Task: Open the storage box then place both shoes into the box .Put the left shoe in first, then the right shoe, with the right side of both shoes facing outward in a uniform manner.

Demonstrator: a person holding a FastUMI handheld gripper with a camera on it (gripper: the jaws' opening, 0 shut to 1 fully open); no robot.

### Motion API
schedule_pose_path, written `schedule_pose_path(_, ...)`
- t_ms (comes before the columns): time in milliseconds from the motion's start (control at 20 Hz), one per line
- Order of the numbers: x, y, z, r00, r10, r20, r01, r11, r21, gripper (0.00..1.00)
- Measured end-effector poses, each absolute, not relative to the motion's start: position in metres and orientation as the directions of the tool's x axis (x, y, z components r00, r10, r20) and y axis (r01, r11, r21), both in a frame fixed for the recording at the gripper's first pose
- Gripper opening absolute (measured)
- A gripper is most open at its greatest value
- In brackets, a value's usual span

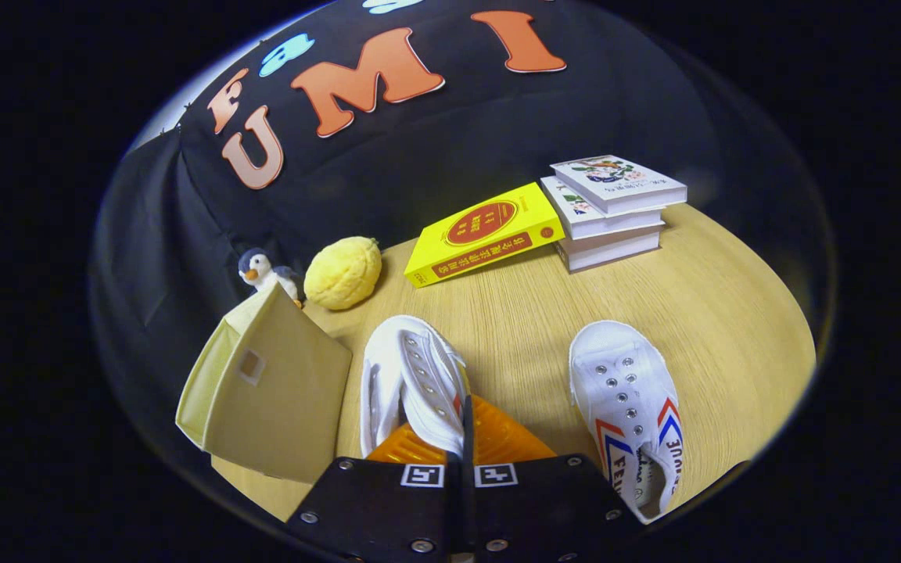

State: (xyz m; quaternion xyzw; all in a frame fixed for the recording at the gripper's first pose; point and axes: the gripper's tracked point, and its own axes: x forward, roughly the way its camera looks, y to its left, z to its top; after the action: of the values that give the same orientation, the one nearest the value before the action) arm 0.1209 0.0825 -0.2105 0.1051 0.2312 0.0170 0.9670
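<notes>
Gripper (466,438) pinched on canvas side of light, floppy white shoe (411,379) beside closed, soft-walled storage box (278,391) on counter (693,313); second shoe (630,407) just right; firmest hold likely at heel collar.

A closed beige storage box (267,391) sits beside two white shoes, left shoe (413,383) tilted, right shoe (629,407) upright.

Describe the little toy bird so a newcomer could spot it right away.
Start at the round wooden table and find the pale yellow storage box, left of the shoe pinched in the shut gripper. Just behind the box's far top corner stands the small penguin, beside a yellow plush lemon. It alone is grey and white with an orange beak.
</notes>
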Motion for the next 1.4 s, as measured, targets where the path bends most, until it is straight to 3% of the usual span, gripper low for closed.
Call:
schedule_pose_path(600,0.117,0.208,-0.067,0.954,0.037,-0.297,0.039,0.969,0.245,0.0)
schedule_pose_path(1000,0.123,0.331,-0.103,0.911,0.107,-0.399,0.039,0.94,0.34,0.0)
schedule_pose_path(1400,0.135,0.376,-0.17,0.858,0.037,-0.513,0.113,0.96,0.258,0.0)
